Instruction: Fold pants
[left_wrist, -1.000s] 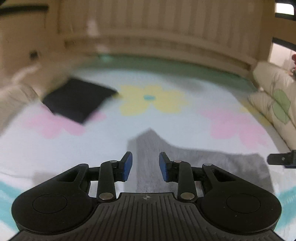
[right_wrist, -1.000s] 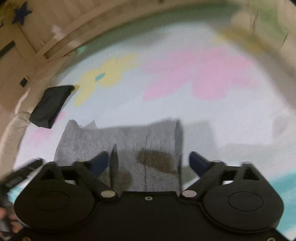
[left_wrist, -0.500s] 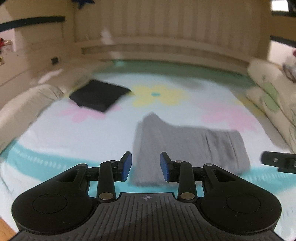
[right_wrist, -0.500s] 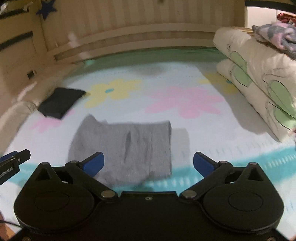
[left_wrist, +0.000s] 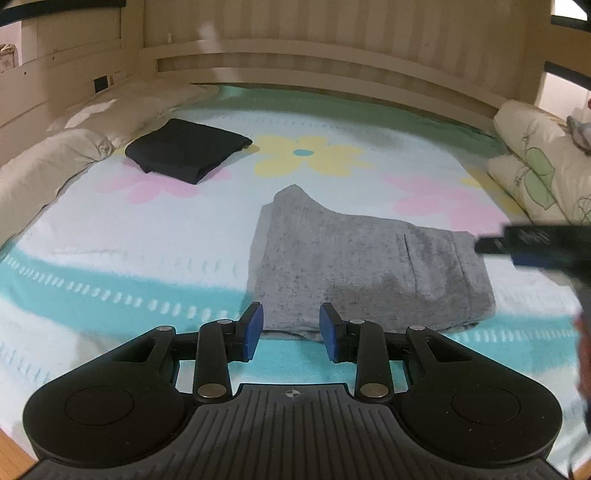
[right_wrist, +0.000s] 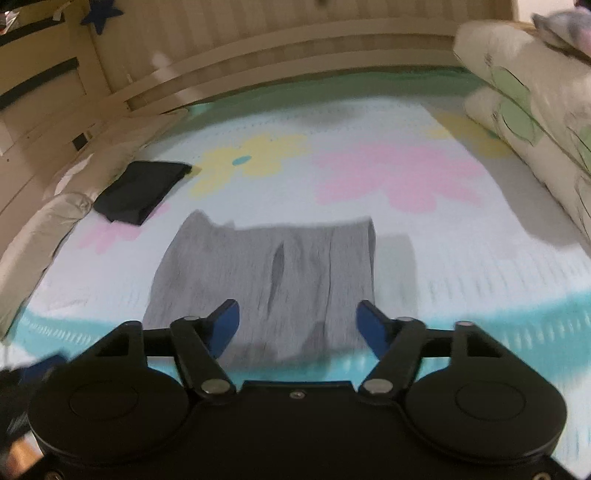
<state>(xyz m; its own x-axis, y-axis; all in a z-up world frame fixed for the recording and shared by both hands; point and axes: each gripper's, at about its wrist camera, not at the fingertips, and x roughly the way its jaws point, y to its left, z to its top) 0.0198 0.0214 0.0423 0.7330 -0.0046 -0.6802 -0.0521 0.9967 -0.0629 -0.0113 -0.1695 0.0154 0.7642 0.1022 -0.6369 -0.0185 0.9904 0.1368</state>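
Note:
Grey pants (left_wrist: 362, 269) lie folded into a flat rectangle on the flowered bedspread (left_wrist: 147, 236); the right wrist view shows the same grey pants (right_wrist: 266, 273) just ahead of the fingers. My left gripper (left_wrist: 291, 330) hovers above the near edge of the pants, part open, with nothing between its blue pads. My right gripper (right_wrist: 297, 326) hangs over the near edge too; its jaws are closing and hold nothing. In the left wrist view the right gripper's finger (left_wrist: 535, 242) shows at the right edge.
A folded black garment (left_wrist: 184, 151) lies at the back left of the bed. Cream pillows (left_wrist: 51, 162) line the left side and leaf-print pillows (left_wrist: 532, 162) the right. A wooden headboard (left_wrist: 314, 62) closes the far side. Wood floor (left_wrist: 11, 458) shows at the near left corner.
Both grippers have drawn back from the grey pants toward the bed's near edge, so more of the bed shows. The right jaws, wide before, have narrowed.

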